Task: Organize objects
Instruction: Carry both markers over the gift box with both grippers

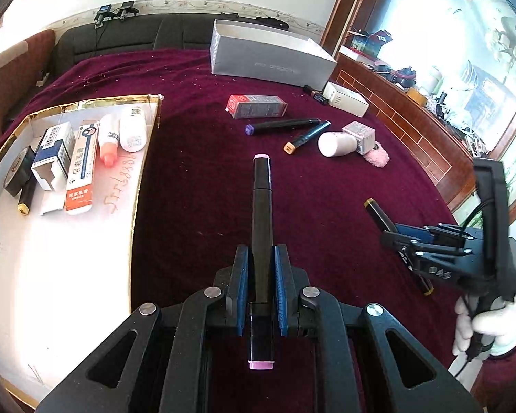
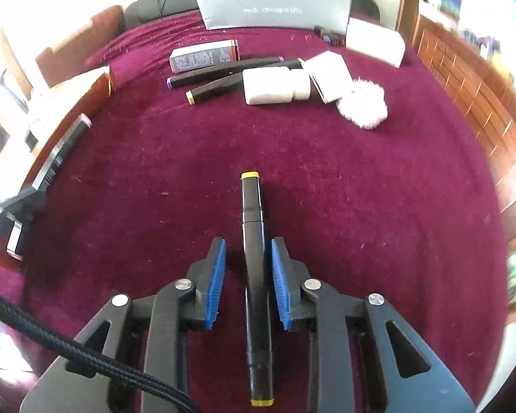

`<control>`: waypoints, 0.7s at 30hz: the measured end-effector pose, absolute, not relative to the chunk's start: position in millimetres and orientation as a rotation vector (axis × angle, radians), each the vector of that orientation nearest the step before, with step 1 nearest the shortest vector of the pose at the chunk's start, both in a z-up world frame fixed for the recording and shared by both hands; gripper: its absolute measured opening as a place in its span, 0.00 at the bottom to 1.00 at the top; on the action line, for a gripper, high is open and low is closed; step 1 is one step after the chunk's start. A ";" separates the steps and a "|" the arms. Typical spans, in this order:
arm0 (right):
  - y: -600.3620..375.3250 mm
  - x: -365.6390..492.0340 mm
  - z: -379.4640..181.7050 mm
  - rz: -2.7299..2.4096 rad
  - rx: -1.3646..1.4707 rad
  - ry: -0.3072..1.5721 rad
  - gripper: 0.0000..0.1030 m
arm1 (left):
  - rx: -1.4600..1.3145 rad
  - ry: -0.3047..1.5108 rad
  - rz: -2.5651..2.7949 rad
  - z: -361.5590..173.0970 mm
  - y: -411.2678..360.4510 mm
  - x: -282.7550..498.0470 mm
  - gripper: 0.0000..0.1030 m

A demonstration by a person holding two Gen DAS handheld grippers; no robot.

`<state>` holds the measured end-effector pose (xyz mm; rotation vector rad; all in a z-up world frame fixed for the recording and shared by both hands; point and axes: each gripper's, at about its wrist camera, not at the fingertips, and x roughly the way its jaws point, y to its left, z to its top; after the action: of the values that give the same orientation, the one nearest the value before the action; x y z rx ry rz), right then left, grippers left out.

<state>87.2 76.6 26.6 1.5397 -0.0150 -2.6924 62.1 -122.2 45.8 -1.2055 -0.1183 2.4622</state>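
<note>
My left gripper is shut on a black marker with pink caps, held above the maroon cloth, right of the gold-rimmed tray. My right gripper has its jaws around a black marker with yellow caps; the right pad touches it, a gap shows at the left pad. The right gripper also shows in the left wrist view, at the right with that marker. A purple-capped marker and an orange-capped marker lie on the cloth ahead.
The tray holds a tape roll, small boxes, tubes and a marker. On the cloth: a red-ended box, a white bottle, a pink puff, small boxes, a grey shoebox. A wooden ledge runs at the right.
</note>
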 end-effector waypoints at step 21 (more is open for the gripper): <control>21.3 98.9 99.3 -2.653 1.164 -0.212 0.13 | -1.088 -0.287 2.594 73.3 -194.5 83.4 0.11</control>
<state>98.9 21.3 99.3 1.1638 -0.2117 -2.6531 83.4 -194.5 73.3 -1.0880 -0.2868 2.5938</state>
